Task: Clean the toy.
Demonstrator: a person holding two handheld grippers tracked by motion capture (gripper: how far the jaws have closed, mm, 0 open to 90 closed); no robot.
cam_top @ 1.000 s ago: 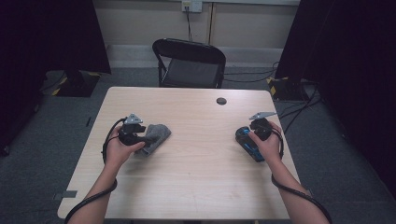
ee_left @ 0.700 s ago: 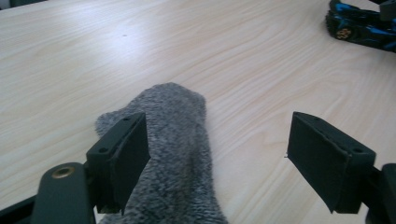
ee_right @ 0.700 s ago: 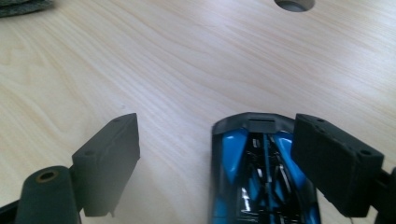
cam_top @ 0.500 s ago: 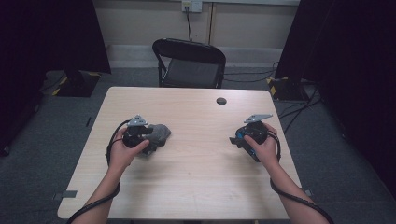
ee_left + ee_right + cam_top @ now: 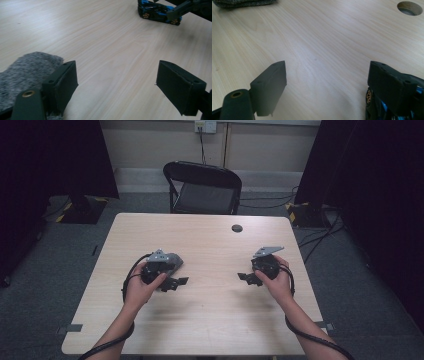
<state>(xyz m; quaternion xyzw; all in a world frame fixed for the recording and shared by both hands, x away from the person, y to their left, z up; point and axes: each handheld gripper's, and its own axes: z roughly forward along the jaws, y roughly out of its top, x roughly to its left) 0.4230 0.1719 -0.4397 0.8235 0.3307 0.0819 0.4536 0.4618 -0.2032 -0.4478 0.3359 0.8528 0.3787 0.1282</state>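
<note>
Across the middle of the frame, two grippers — left gripper (image 5: 181,281) and right gripper (image 5: 243,276) — both released, jaws just widening, point inward; one grey cloth (image 5: 23,68) touches the left jaw, one blue toy car (image 5: 158,12) beside the right.

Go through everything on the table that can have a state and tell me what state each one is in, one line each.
Left gripper: fingers open, bare wood between them, nothing held.
Right gripper: fingers open, nothing held.
Grey fuzzy cloth: lying on the table, against the outside of one left finger, not gripped.
Blue and black toy car: resting on the table beside the right gripper, not gripped.
Black folding chair: unfolded, unoccupied.
</note>
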